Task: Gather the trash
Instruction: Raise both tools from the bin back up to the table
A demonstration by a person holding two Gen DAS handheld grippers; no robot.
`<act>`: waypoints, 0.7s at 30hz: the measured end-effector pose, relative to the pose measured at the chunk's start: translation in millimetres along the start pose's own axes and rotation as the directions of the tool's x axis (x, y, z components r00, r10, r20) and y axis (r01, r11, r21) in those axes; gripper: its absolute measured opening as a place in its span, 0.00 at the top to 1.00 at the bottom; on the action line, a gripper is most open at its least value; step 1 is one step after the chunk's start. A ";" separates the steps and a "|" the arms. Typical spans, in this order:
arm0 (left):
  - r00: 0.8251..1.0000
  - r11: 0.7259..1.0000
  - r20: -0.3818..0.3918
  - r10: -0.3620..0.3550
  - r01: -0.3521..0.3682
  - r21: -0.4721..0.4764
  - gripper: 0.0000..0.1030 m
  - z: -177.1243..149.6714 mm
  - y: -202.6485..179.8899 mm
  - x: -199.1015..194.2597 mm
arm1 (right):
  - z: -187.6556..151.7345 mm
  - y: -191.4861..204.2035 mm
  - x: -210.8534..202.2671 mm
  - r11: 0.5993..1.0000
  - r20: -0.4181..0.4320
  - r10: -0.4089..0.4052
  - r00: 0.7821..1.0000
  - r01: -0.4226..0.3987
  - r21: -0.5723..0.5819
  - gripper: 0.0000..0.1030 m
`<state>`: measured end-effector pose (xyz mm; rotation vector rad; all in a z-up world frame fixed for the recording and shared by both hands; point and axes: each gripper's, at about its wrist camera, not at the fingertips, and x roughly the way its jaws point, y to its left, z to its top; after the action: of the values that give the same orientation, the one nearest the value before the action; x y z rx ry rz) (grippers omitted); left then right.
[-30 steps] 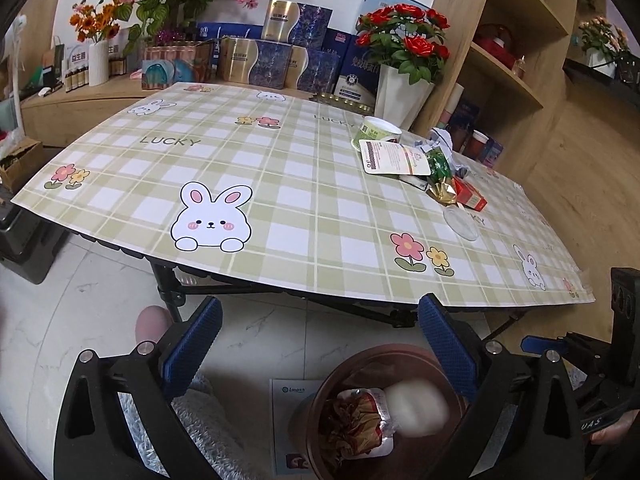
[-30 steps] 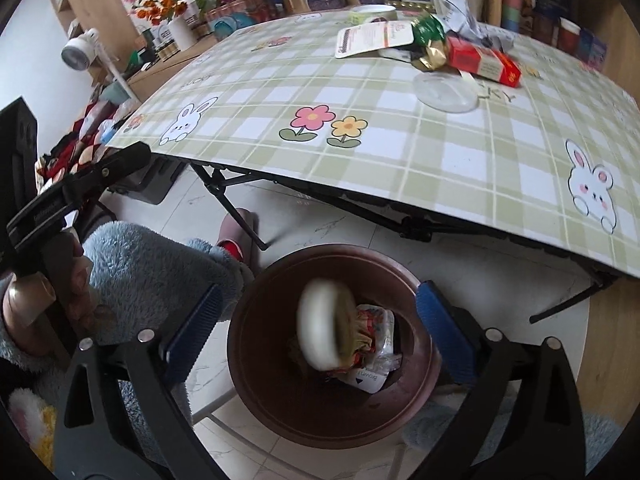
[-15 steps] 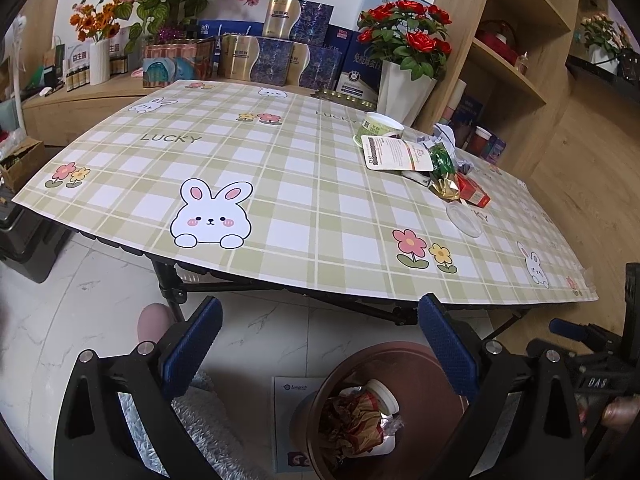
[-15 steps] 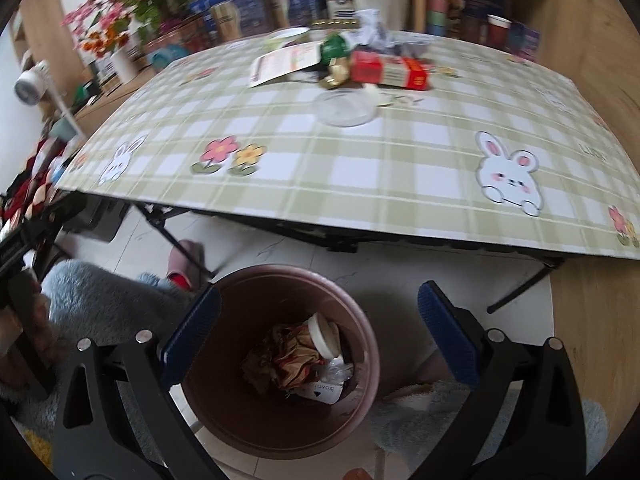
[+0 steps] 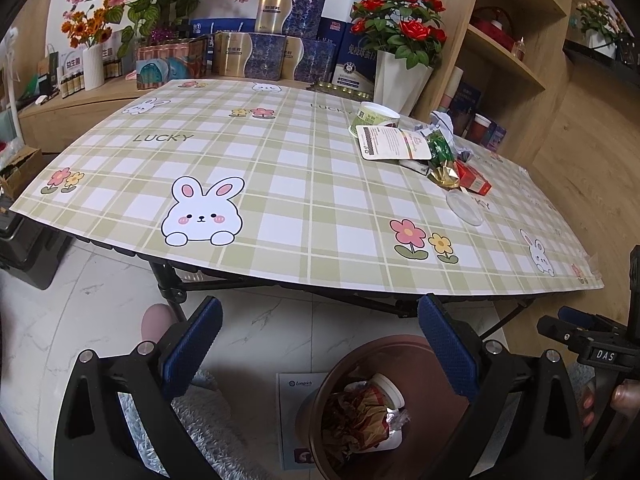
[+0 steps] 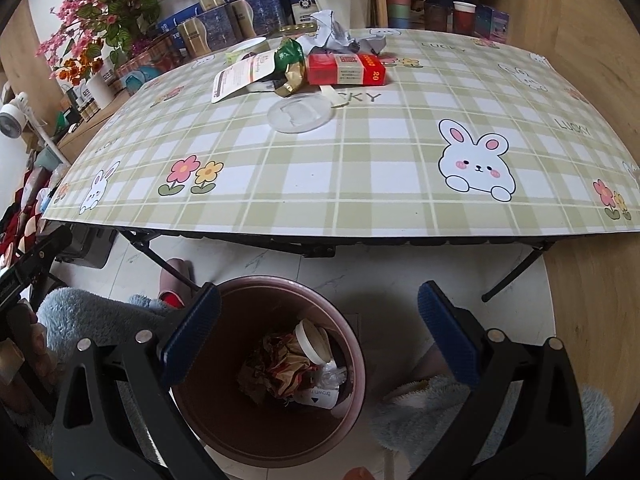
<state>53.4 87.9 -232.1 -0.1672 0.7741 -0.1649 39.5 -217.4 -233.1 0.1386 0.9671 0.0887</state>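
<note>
Right hand-held gripper [image 6: 319,334] hangs wide and empty over the trash bin [image 6: 352,364]; left hand-held gripper [image 5: 318,344] likewise. Next, reach for the red carton [image 6: 346,69] on the bench [image 6: 360,168].

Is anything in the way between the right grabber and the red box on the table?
Nothing solid blocks it. The right gripper is open, low over the trash bin. The red box lies past the table's near edge, with only the flat clear lid lying along the way.
</note>
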 end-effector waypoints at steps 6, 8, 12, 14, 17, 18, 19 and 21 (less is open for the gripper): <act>1.000 1.000 -0.015 0.006 -0.006 0.017 0.07 0.1 -3.8 4.6 | 0.5 -2.2 2.1 1.000 0.001 -0.001 1.000 0.001 0.003 0.06; 1.000 1.000 -0.020 0.009 -0.009 0.020 0.07 0.2 -4.8 6.3 | 1.4 -3.4 3.2 1.000 0.001 -0.003 1.000 0.003 0.002 0.06; 0.999 1.000 -0.032 0.013 -0.012 0.024 0.07 1.4 -6.4 9.8 | 5.1 -7.1 5.9 1.000 0.002 -0.001 1.000 0.001 0.004 0.06; 0.999 1.000 -0.038 0.013 -0.012 0.021 0.07 3.4 -6.5 11.9 | 8.2 -9.5 7.7 1.000 0.002 0.000 1.000 0.000 0.009 0.06; 0.998 1.000 -0.056 0.006 -0.005 0.023 0.07 10.4 -6.6 16.6 | 14.1 -12.7 9.4 1.000 0.006 0.003 1.000 -0.003 0.015 0.06; 0.998 1.000 -0.060 0.003 -0.001 0.028 0.07 13.6 -7.5 17.5 | 17.1 -13.5 9.7 1.000 0.012 0.000 1.000 0.000 0.016 0.06; 0.998 0.999 -0.059 0.001 0.001 0.036 0.07 16.5 -8.9 17.9 | 19.3 -14.4 9.8 1.000 0.016 -0.001 1.000 0.000 0.017 0.06; 0.998 0.997 -0.055 -0.003 0.007 0.071 0.07 26.7 -13.4 19.3 | 27.7 -16.4 10.0 1.000 0.032 0.014 0.999 -0.015 0.023 0.06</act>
<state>84.7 73.2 -223.6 -0.0975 0.8216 -0.2020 68.2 -234.4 -228.3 0.1681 0.9354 0.0880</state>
